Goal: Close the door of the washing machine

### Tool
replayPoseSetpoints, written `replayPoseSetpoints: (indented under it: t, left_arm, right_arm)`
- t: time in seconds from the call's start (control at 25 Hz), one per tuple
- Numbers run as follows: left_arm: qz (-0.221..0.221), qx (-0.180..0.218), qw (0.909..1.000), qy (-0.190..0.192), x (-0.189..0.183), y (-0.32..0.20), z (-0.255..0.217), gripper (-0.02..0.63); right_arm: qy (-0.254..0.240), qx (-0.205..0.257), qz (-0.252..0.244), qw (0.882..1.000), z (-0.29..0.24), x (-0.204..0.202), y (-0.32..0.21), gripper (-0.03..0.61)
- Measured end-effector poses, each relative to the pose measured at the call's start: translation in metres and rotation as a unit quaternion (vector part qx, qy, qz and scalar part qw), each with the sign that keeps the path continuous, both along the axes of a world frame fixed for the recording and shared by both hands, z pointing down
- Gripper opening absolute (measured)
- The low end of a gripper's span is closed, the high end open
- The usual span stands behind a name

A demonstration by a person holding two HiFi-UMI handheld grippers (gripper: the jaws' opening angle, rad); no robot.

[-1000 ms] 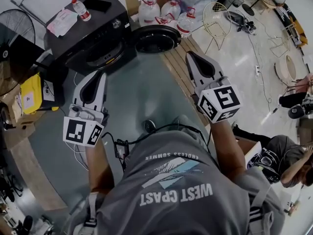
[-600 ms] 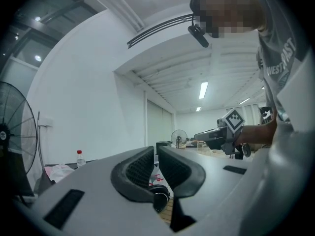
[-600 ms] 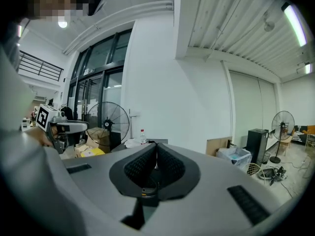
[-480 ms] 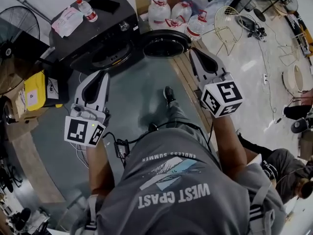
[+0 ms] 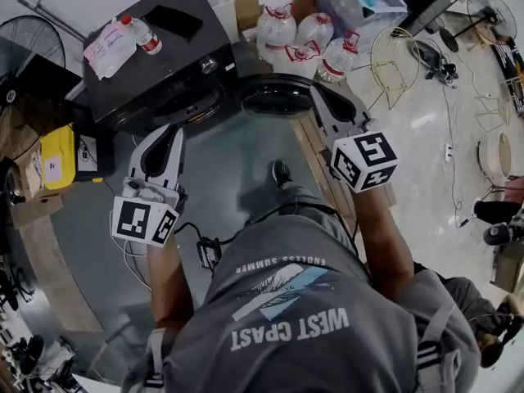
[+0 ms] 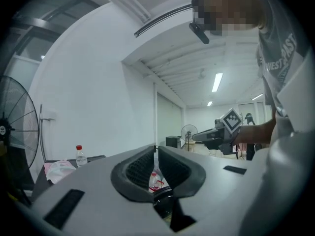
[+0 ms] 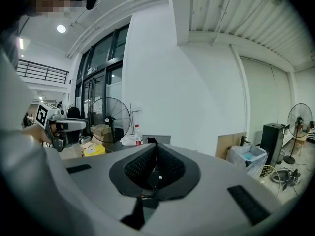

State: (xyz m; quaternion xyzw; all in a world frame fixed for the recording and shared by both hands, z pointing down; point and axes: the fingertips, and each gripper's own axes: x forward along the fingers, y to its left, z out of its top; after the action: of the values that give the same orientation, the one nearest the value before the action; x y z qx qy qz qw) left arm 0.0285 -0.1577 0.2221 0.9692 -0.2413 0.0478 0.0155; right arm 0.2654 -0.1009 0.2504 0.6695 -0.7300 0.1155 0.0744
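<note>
In the head view, the washing machine [image 5: 155,72] is seen at the upper left, with its door [image 5: 277,95] swung wide open to the right of the drum opening. The left gripper [image 5: 173,129] is held in front of the machine and apart from it. The right gripper [image 5: 317,95] is held with its tips at the door's right edge, though contact cannot be settled from here. The step in hand is judged to be the approach to the door. It is probably done best if the closed tips are laid on the door near its free edge, away from the hinge. The door should then be swept round in its arc and given a firm last press so that the latch catches. The water jugs [image 5: 304,35] just behind the door should not be knocked. The machine is black, and a bottle [image 5: 141,31] and a pink packet [image 5: 109,39] are laid on its top. The door is a round dark ring with a glass middle.

In the left gripper view, the claw is pressed together and nothing is pinched. Only a jug's label is glimpsed beyond the pads.

In the right gripper view, the claw is likewise pressed together and empty. The bottle on the machine's top is made out past the tips.
</note>
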Motion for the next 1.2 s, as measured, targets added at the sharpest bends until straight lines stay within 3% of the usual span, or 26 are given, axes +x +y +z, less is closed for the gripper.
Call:
replayPoseSetpoints:
  t: [0.6, 0.96, 1.2]
  left_arm:
    - [-0.023, -0.067, 0.9972, -0.026, 0.087, -0.104, 0.075, 0.043]
    - [-0.004, -0.116, 0.9925, -0.040, 0.149, -0.139, 0.138, 0.043]
    - [0.016, -0.165, 0.9840, -0.065, 0.191, -0.145, 0.207, 0.044]
  right_arm:
    - [-0.016, -0.078, -0.055, 0.995, 0.099, 0.071, -0.113, 0.032]
    - [-0.024, -0.129, -0.073, 0.989, 0.166, 0.109, -0.145, 0.034]
    - [-0.031, -0.176, -0.099, 0.979, 0.225, 0.117, -0.152, 0.052]
